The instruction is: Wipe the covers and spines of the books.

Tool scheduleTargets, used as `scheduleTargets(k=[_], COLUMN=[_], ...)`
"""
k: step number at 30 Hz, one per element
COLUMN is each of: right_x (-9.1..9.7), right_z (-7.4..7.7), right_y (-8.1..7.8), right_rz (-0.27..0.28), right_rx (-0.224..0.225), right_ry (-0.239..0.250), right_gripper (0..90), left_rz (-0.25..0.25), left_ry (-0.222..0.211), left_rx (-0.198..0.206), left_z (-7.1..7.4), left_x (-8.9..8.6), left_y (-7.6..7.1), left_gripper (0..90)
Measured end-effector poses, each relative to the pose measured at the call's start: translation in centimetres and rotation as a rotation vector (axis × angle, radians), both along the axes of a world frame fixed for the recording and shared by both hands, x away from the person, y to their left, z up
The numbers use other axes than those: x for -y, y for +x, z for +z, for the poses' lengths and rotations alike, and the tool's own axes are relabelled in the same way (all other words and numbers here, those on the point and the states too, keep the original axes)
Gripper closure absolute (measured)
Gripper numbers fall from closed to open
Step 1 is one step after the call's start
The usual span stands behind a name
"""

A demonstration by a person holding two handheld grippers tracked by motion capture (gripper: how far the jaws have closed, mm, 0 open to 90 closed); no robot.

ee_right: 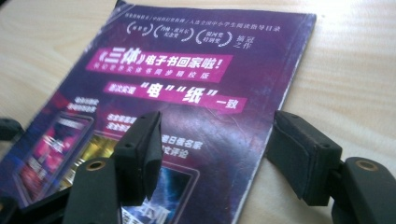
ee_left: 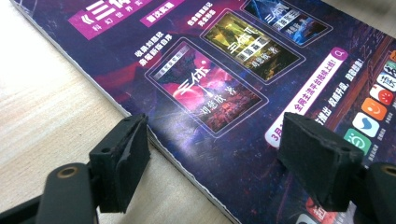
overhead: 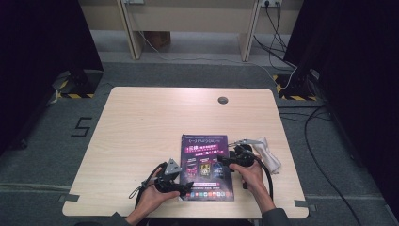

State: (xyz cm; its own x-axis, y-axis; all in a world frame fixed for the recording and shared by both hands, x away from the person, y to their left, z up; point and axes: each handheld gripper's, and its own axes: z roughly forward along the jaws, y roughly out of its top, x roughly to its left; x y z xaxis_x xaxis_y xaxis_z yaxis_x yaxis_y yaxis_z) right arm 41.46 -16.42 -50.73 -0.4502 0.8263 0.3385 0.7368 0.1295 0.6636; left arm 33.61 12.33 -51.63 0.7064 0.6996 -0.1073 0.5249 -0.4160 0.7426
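I hold a gripper in each hand over a magazine (overhead: 207, 167) that lies flat on the table (overhead: 141, 127), close to my edge and a little right of the middle. Its purple cover faces up and it is closed.

My left gripper (overhead: 181, 187) sits at the magazine's near left corner. In the left gripper view its jaws stand apart and straddle the left edge: one pad (ee_left: 122, 161) hangs over bare wood, the other (ee_left: 317, 158) over the cover, and neither presses on anything.

My right gripper (overhead: 225, 161) is at the right edge, about halfway up. In the right gripper view its jaws are apart too, one pad (ee_right: 140, 154) over the cover and one (ee_right: 301, 156) over the table beside the edge. Nothing is clamped.

A white cloth (overhead: 269, 155) and a small metal tool (overhead: 248, 141) lie just right of the magazine, untouched.

I judge this to be the approach: both grippers are lined up on opposite edges, ready to take hold, whether to lift the magazine or open its cover I can't tell. Next, a pad has to get under the thin edge, which lies flush on the wood, so I need a low, shallow angle and a gentle squeeze; too steep and I'd only push the magazine along the table
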Motion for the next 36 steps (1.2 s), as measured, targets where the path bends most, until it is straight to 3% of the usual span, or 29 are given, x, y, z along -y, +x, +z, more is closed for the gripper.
scheduleTargets(k=[4, 8, 10, 12, 13, 14, 15, 16, 19, 22, 25, 30, 33, 36], right_x=[0.3, 0.8, 0.7, 0.6, 0.7, 0.8, 0.8, 0.6, -0.3, -0.6, -0.6, -0.9, -1.3, -1.8], right_z=[0.0, 1.0, 1.6, 1.6, 1.5, 1.3, 1.3, 1.1, 1.7, 2.1, 1.9, 2.5, 3.0, 3.8], right_y=[-0.5, -1.1, -1.4, -1.7, -1.7, -1.9, -1.9, -2.0, -2.2, -2.2, -2.2, -2.0, -1.9, -1.6], right_rz=[-0.05, -0.076, -0.065, -0.049, -0.047, -0.02, -0.02, 0.016, 0.058, 0.085, 0.089, 0.145, 0.157, 0.187], right_rx=[-0.024, 0.018, 0.024, 0.032, 0.02, -0.017, -0.017, -0.047, 0.011, 0.027, 0.025, 0.07, 0.095, 0.105], right_ry=[0.069, 0.165, 0.214, 0.198, 0.2, 0.209, 0.209, 0.232, 0.124, 0.063, 0.045, -0.012, -0.042, -0.107], right_gripper=[36.6, 42.2, 45.7, 47.3, 49.5, 57.2, 57.2, 60.9, 67.7, 68.9, 70.3, 72.7, 74.4, 75.4], left_rz=[0.01, 0.02, 0.027, 0.029, 0.032, 0.034, 0.03, 0.027, 0.033, 0.034, 0.035, 0.029, 0.033, 0.064], left_ry=[0.0, 0.0, 0.0, -0.001, -0.003, -0.002, 0.0, 0.0, 0.004, 0.004, 0.006, 0.013, 0.039, 0.02], left_rx=[0.007, 0.008, 0.009, 0.011, 0.012, 0.011, 0.01, 0.008, 0.006, 0.005, 0.001, -0.004, 0.001, -0.008], left_z=[0.0, 0.0, 0.0, -0.1, -0.1, -0.1, -0.1, 0.0, 0.0, 0.0, 0.0, 0.3, 0.6, 1.0], left_x=[0.1, 0.1, 0.1, 0.1, 0.0, 0.0, 0.0, 0.0, 0.0, 0.0, -0.1, -0.4, -1.3, -2.8], left_y=[-0.1, -0.2, -0.3, -0.3, -0.4, -0.4, -0.4, -0.3, -0.4, -0.4, -0.4, -0.3, -0.1, 0.4], left_gripper=[23.7, 23.7, 23.7, 23.9, 23.9, 23.9, 23.9, 23.9, 23.9, 23.9, 23.9, 25.1, 27.5, 27.7])
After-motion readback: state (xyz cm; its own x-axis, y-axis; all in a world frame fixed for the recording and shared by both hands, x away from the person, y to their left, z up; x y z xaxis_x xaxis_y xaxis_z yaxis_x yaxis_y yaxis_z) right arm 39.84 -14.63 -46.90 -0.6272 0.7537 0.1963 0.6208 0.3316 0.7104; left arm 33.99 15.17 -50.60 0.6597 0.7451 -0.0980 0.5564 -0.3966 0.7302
